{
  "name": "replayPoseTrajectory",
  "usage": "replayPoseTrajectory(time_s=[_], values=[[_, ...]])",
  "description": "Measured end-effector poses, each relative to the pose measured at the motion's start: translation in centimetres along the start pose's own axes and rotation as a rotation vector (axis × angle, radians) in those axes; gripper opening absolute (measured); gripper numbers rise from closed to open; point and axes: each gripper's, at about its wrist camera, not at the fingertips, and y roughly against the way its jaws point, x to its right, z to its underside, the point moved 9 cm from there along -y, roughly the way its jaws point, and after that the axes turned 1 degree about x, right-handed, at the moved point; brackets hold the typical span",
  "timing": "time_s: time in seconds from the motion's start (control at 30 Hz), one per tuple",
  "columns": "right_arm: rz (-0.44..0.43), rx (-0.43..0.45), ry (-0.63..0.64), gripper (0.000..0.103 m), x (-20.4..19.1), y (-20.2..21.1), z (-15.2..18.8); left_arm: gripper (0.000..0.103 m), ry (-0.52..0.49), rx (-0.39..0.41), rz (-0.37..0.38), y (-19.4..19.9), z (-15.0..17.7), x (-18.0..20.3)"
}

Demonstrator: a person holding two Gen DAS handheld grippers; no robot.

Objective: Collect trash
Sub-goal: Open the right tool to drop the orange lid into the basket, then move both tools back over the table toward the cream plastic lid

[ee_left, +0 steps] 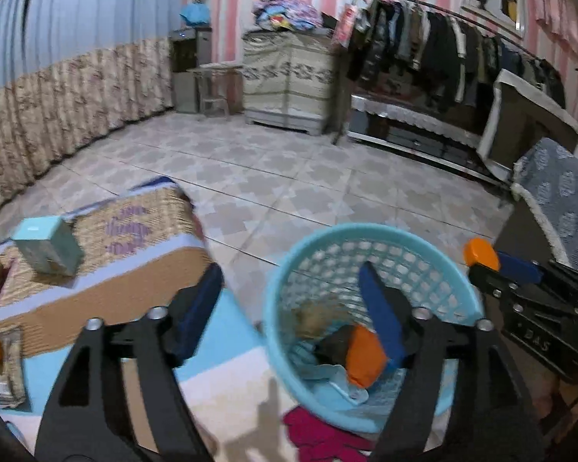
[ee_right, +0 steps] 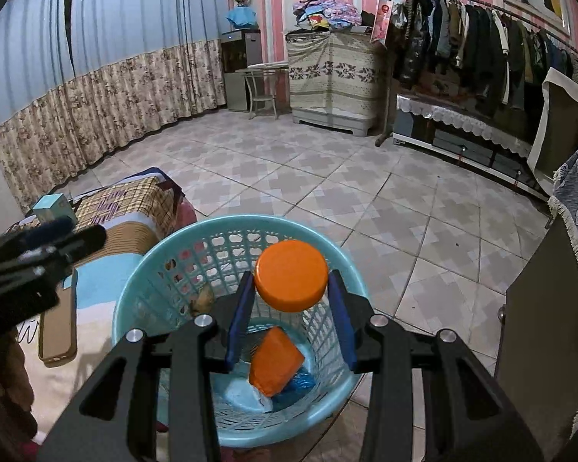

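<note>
A light blue plastic basket (ee_right: 135, 300) stands on the floor beside the bed; it also shows in the left wrist view (ee_left: 285, 269). It holds an orange packet (ee_right: 275, 362), blue and white scraps and a brown clump (ee_left: 312, 319). My right gripper (ee_right: 291, 281) is shut on a round orange lid (ee_right: 291, 275) above the basket's mouth. The same lid (ee_left: 481, 253) shows at the right of the left wrist view. My left gripper (ee_left: 289, 296) is open and empty, one finger over the bed, the other over the basket.
The bed (ee_left: 108, 308) with a patterned blanket lies at left, bearing a teal box (ee_left: 48, 244), a wrapper (ee_left: 9, 365) and a brown phone case (ee_right: 57, 331). A pink cloth (ee_left: 323, 439) lies by the basket. A dark cabinet (ee_right: 539, 327) stands at right. Tiled floor (ee_right: 327, 177) stretches beyond.
</note>
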Motion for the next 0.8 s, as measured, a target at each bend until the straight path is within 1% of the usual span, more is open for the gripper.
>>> replayPoseTrajectory(time_s=[0.13, 0.23, 0.33, 0.37, 0.4, 0.47, 0.53, 0.57, 0.67, 0.7, 0.73, 0.8], values=[[-0.014, -0.002, 0.003, 0.039, -1.0, -0.1, 0.0, 0.091, 0.009, 0.026, -0.069, 1.1, 0.1, -2.2], [-0.020, -0.006, 0.004, 0.040, -1.9, -0.3, 0.1, 0.097, 0.020, 0.040, -0.097, 1.9, 0.1, -3.4], [-0.037, -0.001, -0.003, 0.040, -2.6, -0.7, -0.2, 0.097, 0.032, 0.054, -0.123, 2.9, -0.1, -4.5], [-0.043, 0.002, -0.005, 0.044, -2.8, -0.8, -0.3, 0.097, 0.035, 0.058, -0.131, 3.2, -0.1, -4.9], [-0.043, 0.008, -0.009, 0.058, -2.9, -0.9, -0.4, 0.097, 0.039, 0.064, -0.142, 3.6, -0.2, -5.4], [-0.025, 0.031, -0.017, 0.076, -2.8, -0.9, -0.6, 0.098, 0.043, 0.073, -0.157, 4.3, -0.1, -6.3], [-0.014, 0.030, -0.020, 0.077, -2.9, -1.4, -0.5, 0.098, 0.051, 0.083, -0.176, 5.2, 0.1, -7.4], [-0.007, 0.026, -0.023, 0.080, -2.8, -1.6, -0.5, 0.098, 0.056, 0.084, -0.182, 5.5, 0.2, -7.8], [0.015, 0.026, -0.037, 0.082, -2.8, -1.6, -0.4, 0.098, 0.079, 0.091, -0.199, 6.6, 0.6, -9.4], [0.020, 0.032, -0.040, 0.089, -2.7, -1.4, -0.5, 0.098, 0.083, 0.093, -0.205, 7.0, 0.7, -9.8], [0.029, 0.043, -0.040, 0.092, -2.7, -1.1, -0.7, 0.098, 0.086, 0.097, -0.220, 7.6, 0.9, -10.5], [0.038, 0.062, -0.034, 0.092, -3.0, -0.4, -0.9, 0.098, 0.088, 0.108, -0.242, 8.5, 1.0, -11.4]])
